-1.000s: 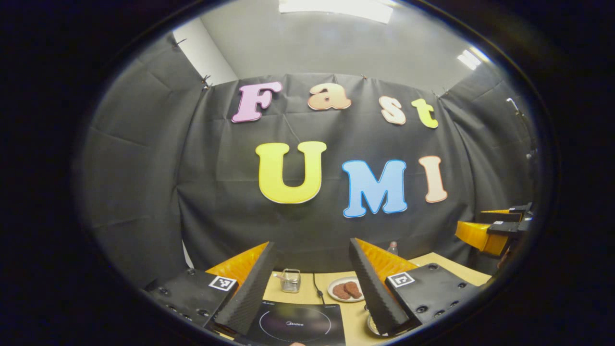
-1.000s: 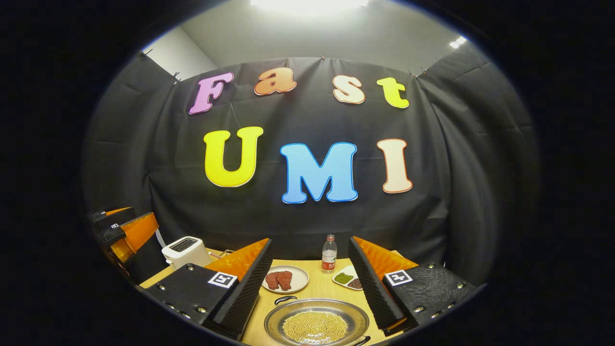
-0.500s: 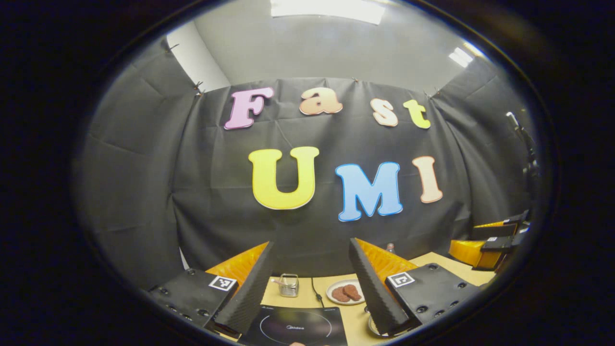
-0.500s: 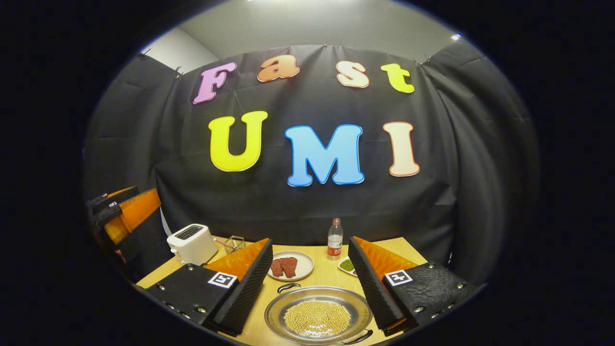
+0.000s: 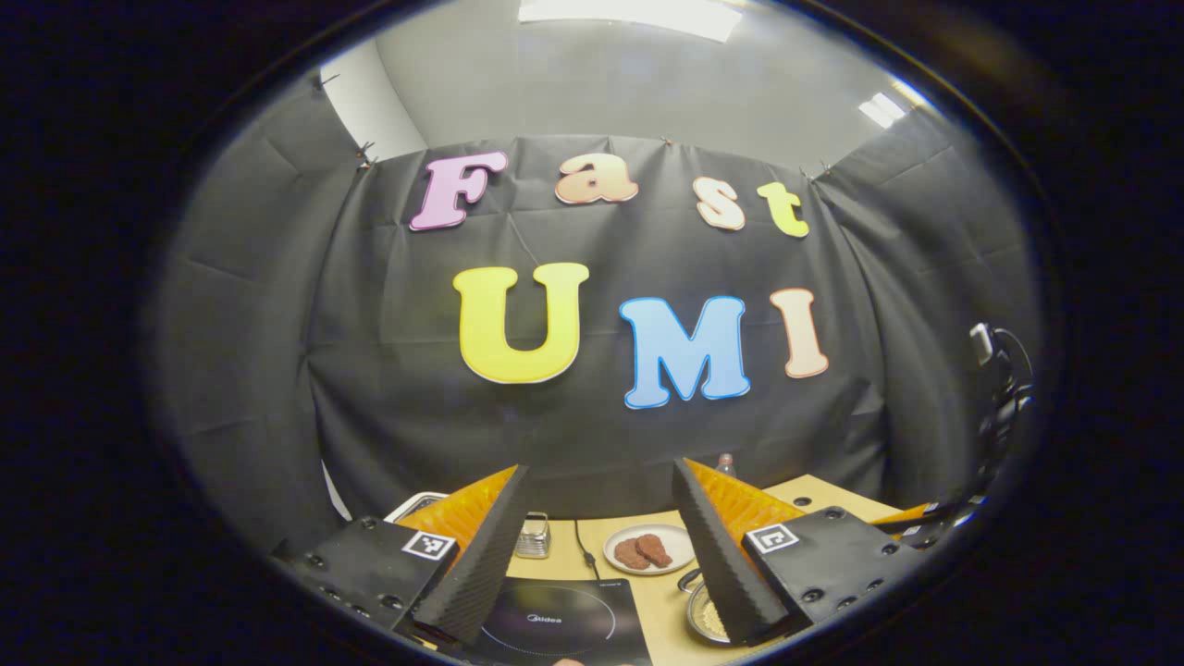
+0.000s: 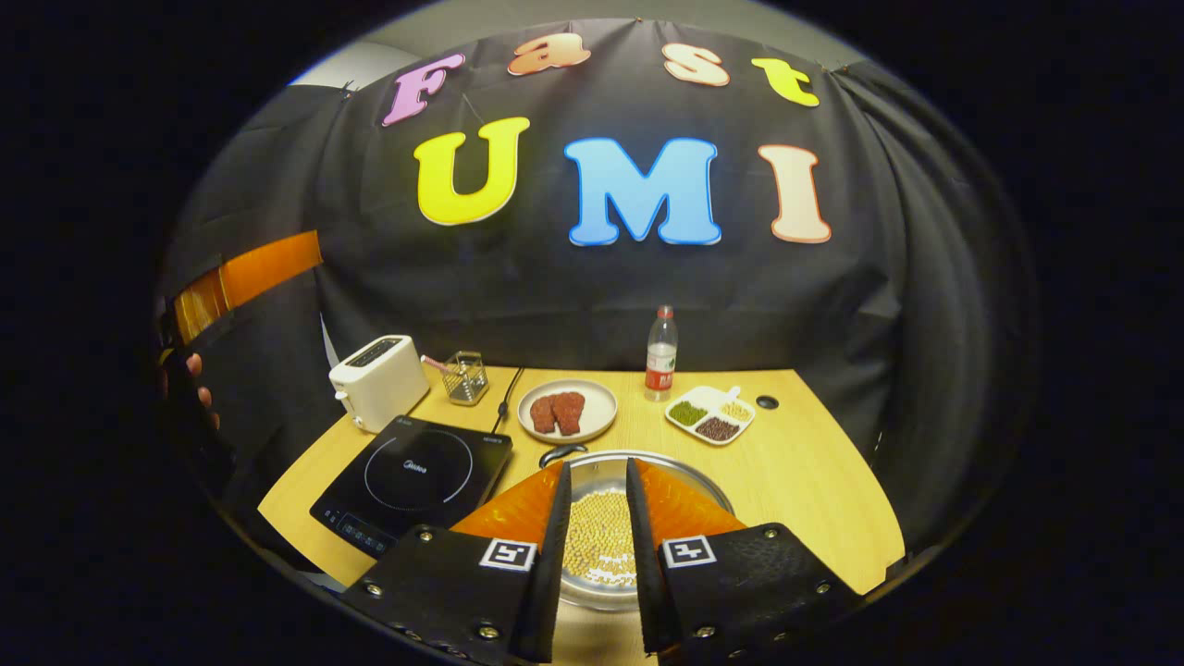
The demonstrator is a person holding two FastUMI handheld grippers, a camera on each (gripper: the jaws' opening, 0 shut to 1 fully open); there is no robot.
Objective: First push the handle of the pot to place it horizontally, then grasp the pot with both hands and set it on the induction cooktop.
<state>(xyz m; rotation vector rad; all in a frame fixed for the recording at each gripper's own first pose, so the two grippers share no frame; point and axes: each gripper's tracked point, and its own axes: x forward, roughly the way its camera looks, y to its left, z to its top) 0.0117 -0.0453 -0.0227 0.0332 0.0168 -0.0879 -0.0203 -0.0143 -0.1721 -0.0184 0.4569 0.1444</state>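
Note:
The pot (image 6: 601,518) is a shallow steel pan holding yellow beans, on the wooden table (image 6: 795,472) right of the black induction cooktop (image 6: 416,472). One dark pot handle (image 6: 560,452) points to the far left. My right gripper (image 6: 595,462) hovers over the pot, drawn nearly shut with a narrow slit and nothing in it. My left gripper (image 5: 599,467) is open and empty above the cooktop (image 5: 555,629), with the pot's rim (image 5: 698,615) beside its right finger. In the right gripper view the left gripper (image 6: 250,277) is high at the left edge, a hand (image 6: 196,384) below it.
Behind the cooktop stand a white toaster (image 6: 379,379) and a small wire basket (image 6: 465,376). A plate of meat (image 6: 566,410), a bottle (image 6: 660,354) and a divided dish of beans (image 6: 710,416) line the table's back. A power cord (image 6: 507,393) runs to the cooktop.
My right gripper has tilted down over the pot and its fingers have closed from wide apart to a narrow slit. My left gripper has turned slightly to the right.

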